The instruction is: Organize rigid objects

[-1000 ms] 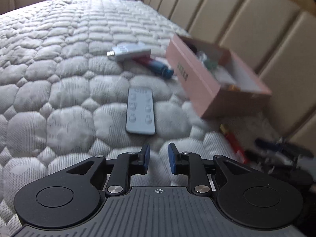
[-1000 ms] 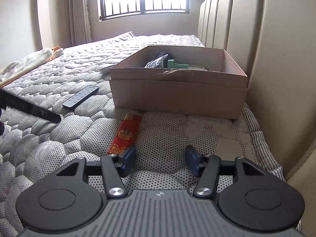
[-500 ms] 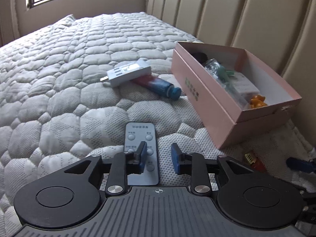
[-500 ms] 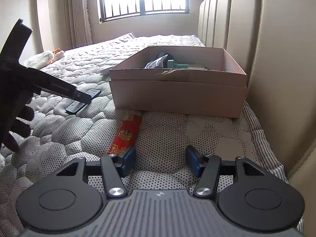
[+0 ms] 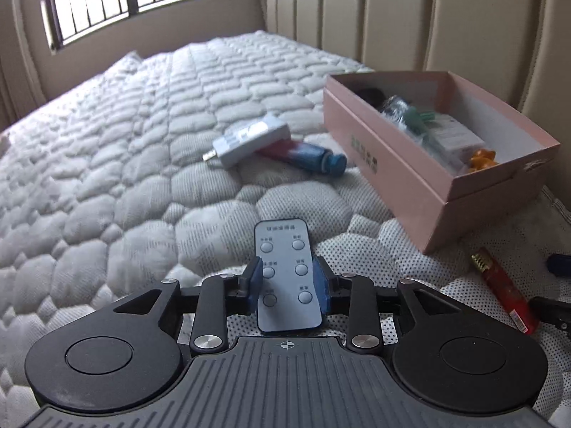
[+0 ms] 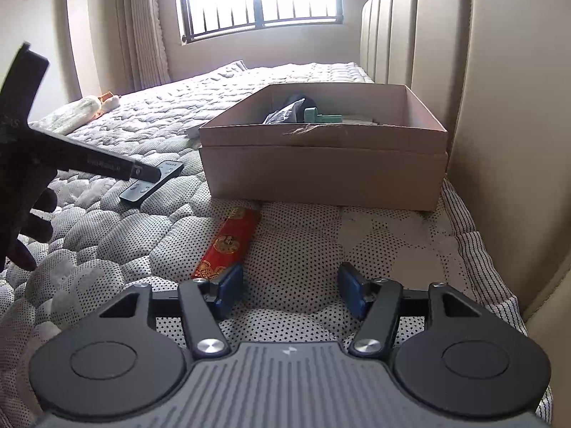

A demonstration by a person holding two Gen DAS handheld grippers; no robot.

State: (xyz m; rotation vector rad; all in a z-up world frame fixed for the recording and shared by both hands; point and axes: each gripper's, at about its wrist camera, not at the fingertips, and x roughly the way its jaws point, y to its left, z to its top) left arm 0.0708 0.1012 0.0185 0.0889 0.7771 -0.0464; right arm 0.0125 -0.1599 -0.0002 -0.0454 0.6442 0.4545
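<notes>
Remote control, a slim pale grey handset with round buttons, lies flat on the white quilted mattress near the camera, between the blue pads of the left gripper. The left gripper's jaws have just been opening and now flank the handset's two long edges; whether the pads press on it I cannot tell. Farther off and slightly left, a white rectangular charger block with a metal plug rests across a red-and-blue tube with a blue cap. To the right stands an open pink cardboard box, close against the beige padded headboard; inside it are a green plastic piece, a white flat packet and a small orange item. Near the box's closest corner, on the dotted mattress fabric, lies a long red packet with gold print.

In the right wrist view, a hand at the far left carries the left gripper, whose tip reaches the handset. The red packet lies just beyond the right gripper, touching neither pad. Its jaws stand spread and released over bare dotted fabric, nothing between them. The box sits farther back, centre to right.
</notes>
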